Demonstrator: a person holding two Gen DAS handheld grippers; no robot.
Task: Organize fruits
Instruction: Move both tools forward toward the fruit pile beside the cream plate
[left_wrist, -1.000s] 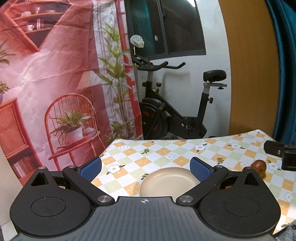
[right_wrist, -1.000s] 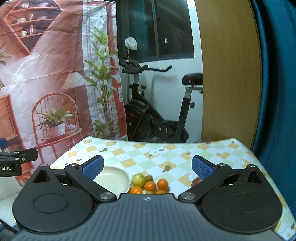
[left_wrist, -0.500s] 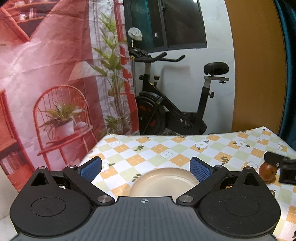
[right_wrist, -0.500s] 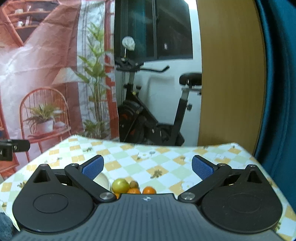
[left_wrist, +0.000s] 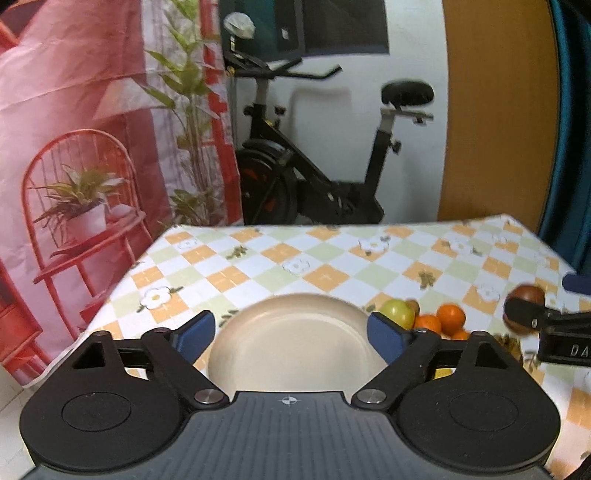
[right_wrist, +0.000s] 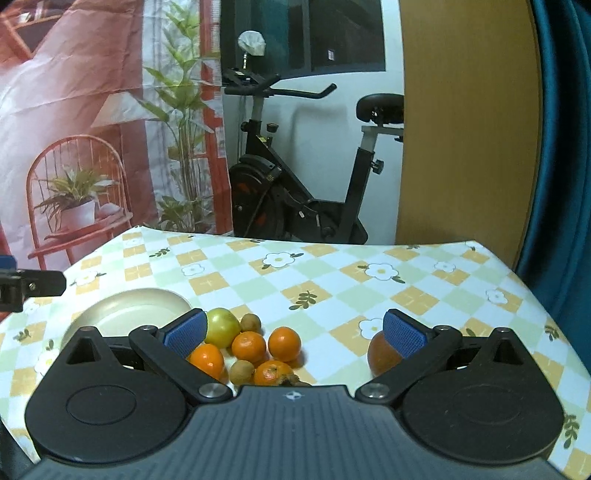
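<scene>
Low in the right wrist frame, the cluster of small round orange and green fruits (right_wrist: 251, 345) lies just ahead between the right tool's (right_wrist: 293, 332) wide, empty jaws, while the left tool (left_wrist: 291, 334), closing on nothing, frames the round cream plate (left_wrist: 295, 354).

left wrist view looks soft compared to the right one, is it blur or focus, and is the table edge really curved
Left wrist view: motion smear on the plate rim and exercise bike; its own tool stays crisp. Right wrist view: sharp, the oranges well defined. Both views: fisheye bows the table edge and the wooden panel.
</scene>
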